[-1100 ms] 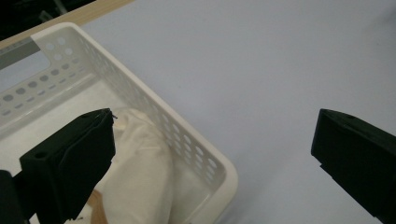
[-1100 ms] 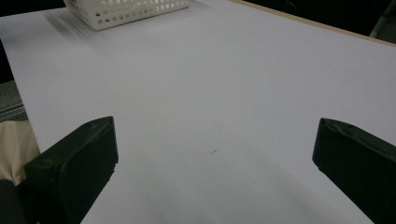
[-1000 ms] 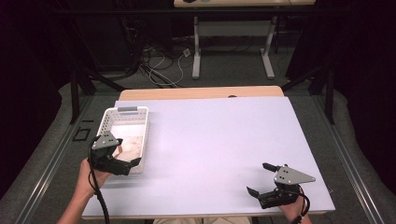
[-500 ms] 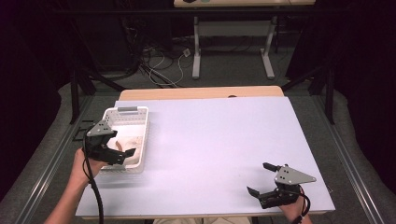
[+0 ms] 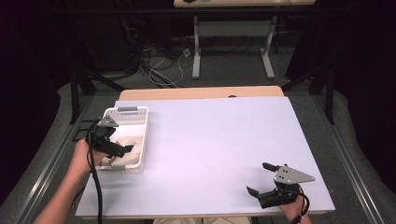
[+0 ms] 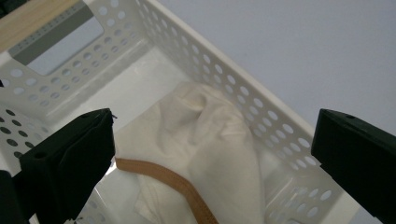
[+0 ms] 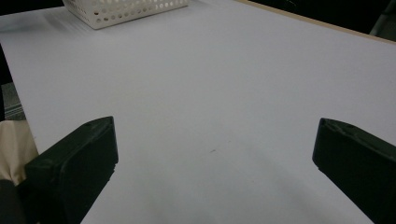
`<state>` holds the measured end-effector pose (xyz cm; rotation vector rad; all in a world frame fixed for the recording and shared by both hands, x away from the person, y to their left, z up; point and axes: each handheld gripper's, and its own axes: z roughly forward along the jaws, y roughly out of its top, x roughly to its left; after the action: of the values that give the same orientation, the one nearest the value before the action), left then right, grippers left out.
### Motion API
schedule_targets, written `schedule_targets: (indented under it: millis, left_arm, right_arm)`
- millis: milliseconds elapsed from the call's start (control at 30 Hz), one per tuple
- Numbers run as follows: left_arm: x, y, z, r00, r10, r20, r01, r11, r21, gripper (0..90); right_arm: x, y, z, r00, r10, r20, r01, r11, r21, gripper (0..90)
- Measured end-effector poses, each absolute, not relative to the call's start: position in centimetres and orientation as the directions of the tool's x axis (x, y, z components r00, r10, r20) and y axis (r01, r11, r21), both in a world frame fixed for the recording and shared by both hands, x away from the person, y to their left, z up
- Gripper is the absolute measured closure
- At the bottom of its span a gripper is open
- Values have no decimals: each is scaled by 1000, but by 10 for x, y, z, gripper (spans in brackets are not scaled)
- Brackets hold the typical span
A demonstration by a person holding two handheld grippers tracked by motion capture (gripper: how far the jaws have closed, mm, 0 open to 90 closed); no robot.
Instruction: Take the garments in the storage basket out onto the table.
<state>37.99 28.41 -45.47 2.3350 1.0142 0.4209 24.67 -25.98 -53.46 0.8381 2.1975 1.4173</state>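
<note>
A pale lilac-white table top (image 5: 215, 149) with a light wooden strip along its far edge stands in a dim room with black curtains and loose cables on the grey floor behind. The left gripper (image 5: 122, 149) hangs over the near part of a white perforated plastic basket (image 5: 140, 135) at the table's left side, its jaws spread wide and holding nothing. In the left gripper view those jaws frame a crumpled cream cloth with a tan band (image 6: 205, 149) lying on the basket floor, bunched toward the near end and against the right-hand wall; the jaws are above it and whether they touch it cannot be told. The right gripper (image 5: 260, 179) rests low at the table's near right corner, well apart from the basket, jaws likewise wide apart and empty, pointing across bare table toward the basket (image 7: 126, 11) in the right gripper view
</note>
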Motion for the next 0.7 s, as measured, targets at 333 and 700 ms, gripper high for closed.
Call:
schedule_targets:
  millis: [333,700]
  left_arm:
    - [391,282,-465,709,703,60,593,-640,489,0]
    - [399,269,-473,745,665,55,605,-708,364,0]
  right_arm:
    - [247,-260,-535,-744,668,-7,270,310,912,0]
    - [247,-259,-535,-743,669,-1,275,308,911,0]
